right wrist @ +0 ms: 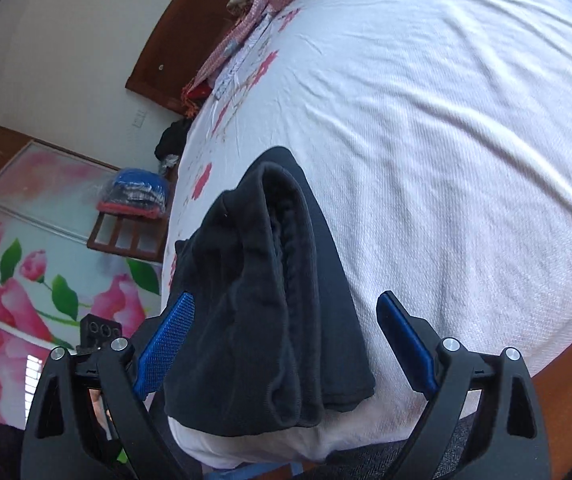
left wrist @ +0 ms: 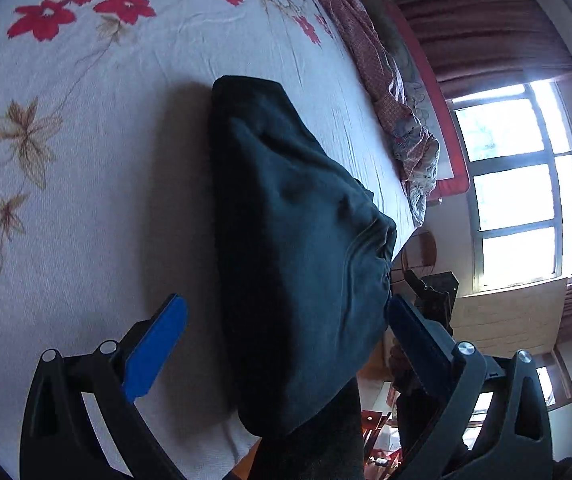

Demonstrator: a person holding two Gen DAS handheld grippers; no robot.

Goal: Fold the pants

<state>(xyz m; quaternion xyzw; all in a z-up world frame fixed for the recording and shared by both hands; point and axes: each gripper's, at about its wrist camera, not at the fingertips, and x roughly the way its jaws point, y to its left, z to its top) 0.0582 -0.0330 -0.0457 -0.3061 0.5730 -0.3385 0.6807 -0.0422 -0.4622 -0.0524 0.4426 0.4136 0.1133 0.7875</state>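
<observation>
Pants (left wrist: 286, 248), dark and bunched into a thick folded bundle, are lying on the white flowered bedsheet (left wrist: 85, 184) near the bed's edge, running away from both cameras toward the middle of the mattress. In the left wrist view the left gripper (left wrist: 286, 324) is standing with its blue-padded fingers (left wrist: 153, 352) spread wide on either side of the near end of the bundle; the left pad is sitting clear of the cloth, while the right finger's tip is lying right at the gathered edge of the fabric, and whether it is touching cannot be told. In the right wrist view the right gripper (right wrist: 286, 332) is likewise standing wide apart, the pants (right wrist: 261, 300) lying between its fingers (right wrist: 165, 344) with layered hems showing; the right pad is well clear and the left pad is sitting just beside the cloth, not pressing it. A crumpled pink patterned blanket (left wrist: 370, 64) is lying along the far side of the bed, and a bright window (left wrist: 522, 184) is showing beyond it.
</observation>
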